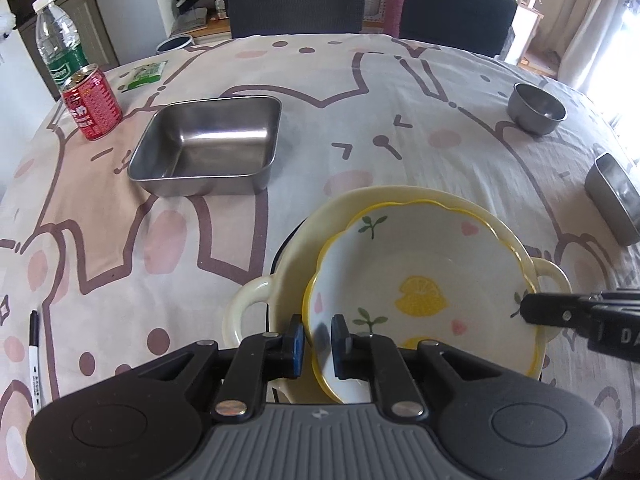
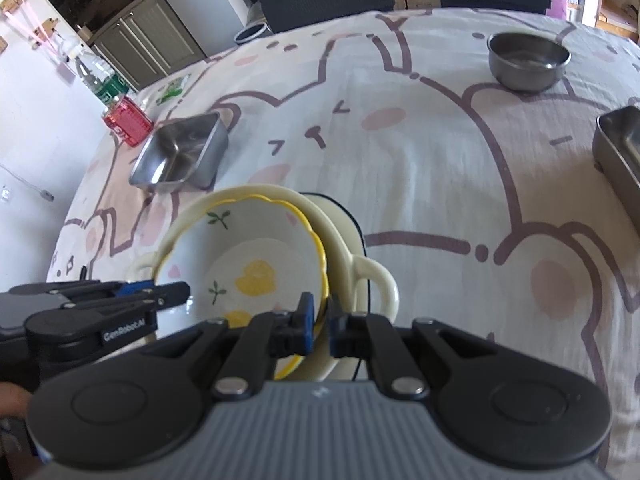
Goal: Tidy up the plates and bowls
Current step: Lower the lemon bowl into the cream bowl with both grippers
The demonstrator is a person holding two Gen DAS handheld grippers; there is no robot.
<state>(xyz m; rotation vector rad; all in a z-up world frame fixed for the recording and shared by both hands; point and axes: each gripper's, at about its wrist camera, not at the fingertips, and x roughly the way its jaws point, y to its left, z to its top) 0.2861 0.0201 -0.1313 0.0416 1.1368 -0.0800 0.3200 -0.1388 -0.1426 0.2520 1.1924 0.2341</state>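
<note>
1. Left claw (image 1: 318,342) is clenched on the near rim of the lemon-print dish (image 1: 420,292); its blue pads (image 1: 297,346) sit either side of the scalloped edge.
2. Right claw (image 2: 319,330) is likewise clamped on the opposite side of the same rim, so the dish is held at two points.
3. Location: the dish sits tilted inside the cream two-handled bowl (image 1: 296,248), which stands near the front edge of the counter (image 1: 360,120), a dark item partly visible beneath it.
4. Judgement on the step in hand: the dish is being seated into, or lifted from, the cream bowl; which cannot be told. Either way, both claws should move level and together, keeping the scalloped rim clear of the bowl wall and handles, and open only once the dish rests flat.
5. Risk: glazed ceramic is smooth and brittle; an uneven pull could slip or chip the thin yellow-edged rim.
6. Materials: the dish is glossy white with lemon, leaf and heart prints; the cream bowl is thick-walled with loop handles.
7. Remaining ware: a square steel tray (image 1: 208,148) towards the left side, a round steel bowl (image 1: 536,109) near the far right, and another steel container (image 1: 616,200) at the right edge, all brushed metal on a soft printed cloth.
</note>
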